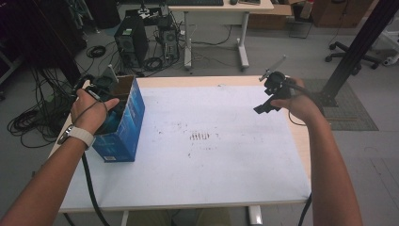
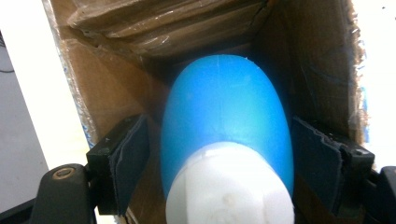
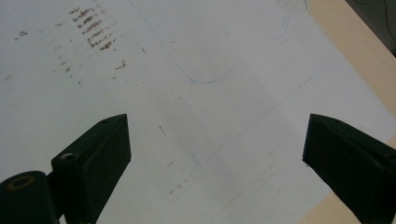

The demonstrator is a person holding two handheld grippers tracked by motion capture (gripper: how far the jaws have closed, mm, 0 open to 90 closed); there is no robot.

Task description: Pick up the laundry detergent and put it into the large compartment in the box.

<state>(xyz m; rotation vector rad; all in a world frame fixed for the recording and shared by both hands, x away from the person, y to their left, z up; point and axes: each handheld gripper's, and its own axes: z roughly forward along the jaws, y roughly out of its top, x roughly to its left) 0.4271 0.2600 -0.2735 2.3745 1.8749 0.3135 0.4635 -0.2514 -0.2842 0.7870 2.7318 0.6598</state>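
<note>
Blue bottle (image 2: 224, 116) with white cap inside cardboard box (image 1: 127, 117), our left gripper (image 2: 219, 154) straddling it, pads seemingly just clear, our right gripper (image 3: 217, 154) open above table (image 1: 211, 165).

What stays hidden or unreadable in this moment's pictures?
- Blue bottle: its far end is lost in the cardboard box's shadow, left gripper view; its white cap is cut by the bottom edge.
- Left hand-held gripper: covered by the hand, high view.
- Box print: too small.

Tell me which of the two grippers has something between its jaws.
The left gripper, reaching into the blue cardboard box: a blue bottle with a white cap sits between its jaws, untouched. The right gripper hangs open above the table.
</note>
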